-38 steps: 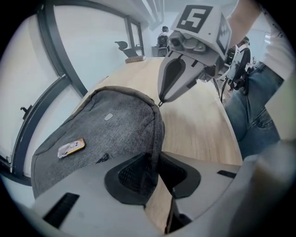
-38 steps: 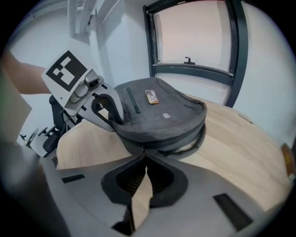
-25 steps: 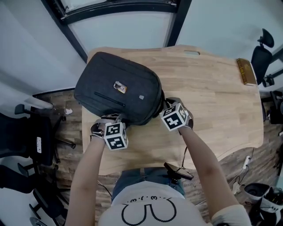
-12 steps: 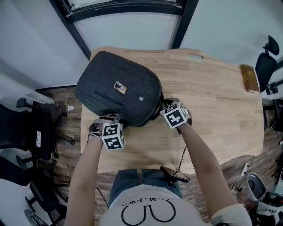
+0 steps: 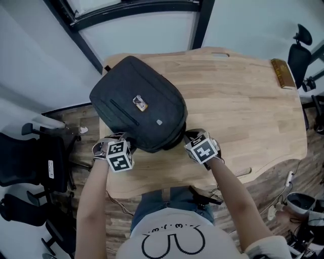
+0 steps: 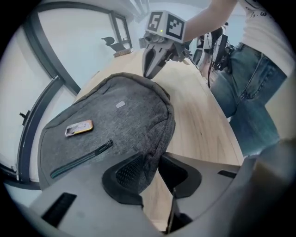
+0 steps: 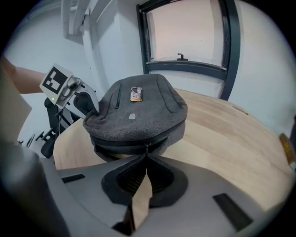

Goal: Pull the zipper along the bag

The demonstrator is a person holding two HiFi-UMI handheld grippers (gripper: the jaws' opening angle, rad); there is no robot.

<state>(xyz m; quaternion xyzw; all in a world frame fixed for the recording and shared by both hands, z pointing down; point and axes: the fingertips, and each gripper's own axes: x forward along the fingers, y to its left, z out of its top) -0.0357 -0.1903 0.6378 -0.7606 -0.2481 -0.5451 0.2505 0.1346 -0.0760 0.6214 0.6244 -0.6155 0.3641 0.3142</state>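
Note:
A dark grey backpack (image 5: 139, 103) lies flat at the near left of the wooden table (image 5: 243, 96). My left gripper (image 5: 125, 141) is at the bag's near left corner. A fold of the bag's fabric (image 6: 150, 157) fills the gap between its pads, and its jaws are opening. At the bag's near right corner, my right gripper (image 7: 146, 159) is shut on the small zipper pull (image 7: 146, 149). The zip line (image 7: 125, 142) runs along the bag's side. In the left gripper view the right gripper (image 6: 155, 62) shows at the bag's far end.
A brown book-like thing (image 5: 282, 73) lies at the table's far right edge. Office chairs stand on the right (image 5: 298, 53) and on the left (image 5: 30, 162). A dark window frame (image 5: 136, 10) runs behind the table. The person's body is close to the near edge.
Both grippers have come a little nearer to the person, and the left one has moved left. The bag has turned slightly with them.

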